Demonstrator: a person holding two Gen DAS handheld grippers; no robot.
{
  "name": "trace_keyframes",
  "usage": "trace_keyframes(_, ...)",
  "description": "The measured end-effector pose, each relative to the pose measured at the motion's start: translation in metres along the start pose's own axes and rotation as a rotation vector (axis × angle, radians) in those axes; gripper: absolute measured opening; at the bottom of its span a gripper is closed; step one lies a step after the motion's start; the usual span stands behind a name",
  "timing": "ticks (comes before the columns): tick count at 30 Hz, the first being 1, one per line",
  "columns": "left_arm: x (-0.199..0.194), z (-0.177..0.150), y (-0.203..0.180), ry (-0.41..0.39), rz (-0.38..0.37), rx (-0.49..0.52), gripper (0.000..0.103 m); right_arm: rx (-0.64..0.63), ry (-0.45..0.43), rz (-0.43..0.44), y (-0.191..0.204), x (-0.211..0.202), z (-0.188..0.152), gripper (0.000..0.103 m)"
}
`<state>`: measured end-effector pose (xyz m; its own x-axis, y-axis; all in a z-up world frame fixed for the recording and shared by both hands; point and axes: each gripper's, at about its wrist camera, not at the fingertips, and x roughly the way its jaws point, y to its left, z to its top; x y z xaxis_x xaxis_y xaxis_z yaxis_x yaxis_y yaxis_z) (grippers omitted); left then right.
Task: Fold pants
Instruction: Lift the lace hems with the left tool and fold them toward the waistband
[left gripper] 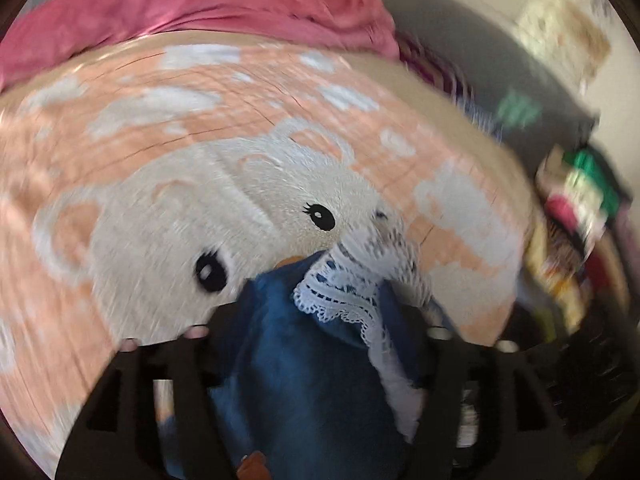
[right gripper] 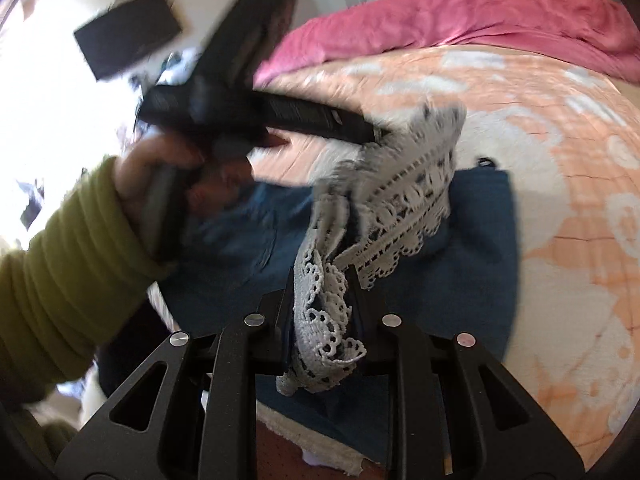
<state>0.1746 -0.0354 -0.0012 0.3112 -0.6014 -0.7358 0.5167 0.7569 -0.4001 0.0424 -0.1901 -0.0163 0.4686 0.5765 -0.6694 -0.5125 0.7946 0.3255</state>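
Blue pants point(right gripper: 472, 216) with white lace trim point(right gripper: 404, 200) lie on the peach-and-white blanket point(right gripper: 560, 128), waistband edge toward the bed's far end with the pink cover point(right gripper: 460, 20); long axis runs from there back toward the near edge, leg ends lifted. Right gripper point(right gripper: 320, 280): fingers nearly together, pinching a lace hem. Left gripper point(left gripper: 320, 320): jaws spread wide, blue cloth and lace between them, no pad visibly pressing; in the right view its tip meets the other lace hem. A green sleeve point(right gripper: 72, 280) shows. Heavy motion blur.

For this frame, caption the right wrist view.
Right gripper pinching white lace trim of blue pants over peach bedspread.
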Motion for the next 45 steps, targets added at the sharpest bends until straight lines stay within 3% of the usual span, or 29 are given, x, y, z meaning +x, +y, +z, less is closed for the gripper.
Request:
trace_keyframes(2,-0.017,-0.012,0.015,-0.053,0.004,-0.085,0.084,-0.055,0.020,-0.022,0.012,0.007,-0.001,0.017)
trace_keyframes(6,-0.016,-0.036,0.039,-0.069,-0.074,-0.254,0.085,-0.113,0.071,-0.009,0.030,0.026,-0.008,0.024)
trace_keyframes(7,-0.013,-0.040,0.043,-0.078,-0.103,-0.277,0.085,-0.127,0.082,0.000,0.034,0.028,-0.008,0.036)
trace_keyframes(9,-0.005,-0.046,0.048,-0.090,-0.143,-0.319,0.085,-0.151,0.096,0.035,0.043,0.029,-0.012,0.048)
trace_keyframes(11,0.000,-0.048,0.048,-0.085,-0.143,-0.335,0.085,-0.148,0.092,0.049,0.042,0.023,-0.011,0.048)
trace_keyframes(13,0.000,-0.048,0.047,-0.095,-0.161,-0.335,0.084,-0.106,0.062,0.067,0.031,0.008,-0.006,0.055)
trace_keyframes(16,0.002,-0.044,0.049,-0.114,-0.211,-0.361,0.083,-0.012,-0.005,0.012,-0.004,-0.013,0.008,0.064)
trace_keyframes(19,0.008,-0.041,0.052,-0.112,-0.194,-0.366,0.078,0.080,-0.025,-0.114,-0.046,-0.023,0.022,0.064)
trace_keyframes(22,0.016,-0.038,0.050,-0.097,-0.200,-0.372,0.066,0.187,-0.039,-0.156,-0.088,-0.024,0.036,0.064)
trace_keyframes(24,0.021,-0.039,0.049,-0.087,-0.194,-0.366,0.057,0.241,-0.031,-0.139,-0.108,-0.016,0.048,0.064)
trace_keyframes(28,0.022,-0.040,0.050,-0.092,-0.200,-0.380,0.029,0.350,0.004,-0.078,-0.142,0.008,0.059,0.064)
trace_keyframes(30,0.020,-0.042,0.051,-0.100,-0.228,-0.395,0.023,0.411,0.062,-0.037,-0.159,0.026,0.059,0.064)
trace_keyframes(32,0.013,-0.045,0.049,-0.112,-0.271,-0.395,0.022,0.445,0.109,0.018,-0.160,0.041,0.061,0.051)
trace_keyframes(34,0.003,-0.046,0.043,-0.131,-0.297,-0.366,0.022,0.415,0.099,0.065,-0.155,0.042,0.063,0.009)
trace_keyframes(37,-0.008,-0.045,0.041,-0.156,-0.203,-0.337,0.022,0.340,0.019,0.034,-0.141,0.023,0.068,0.007)
trace_keyframes(39,-0.006,-0.043,0.037,-0.151,-0.097,-0.313,0.022,0.306,0.002,0.000,-0.138,0.023,0.073,0.007)
trace_keyframes(42,0.003,-0.042,0.031,-0.127,0.015,-0.257,0.025,0.220,0.070,-0.106,-0.131,0.044,0.077,0.009)
trace_keyframes(43,0.006,-0.042,0.031,-0.115,0.039,-0.253,0.026,0.190,0.100,-0.155,-0.129,0.050,0.075,0.017)
trace_keyframes(45,0.009,-0.043,0.038,-0.105,0.043,-0.267,0.029,0.162,0.115,-0.189,-0.128,0.055,0.069,0.022)
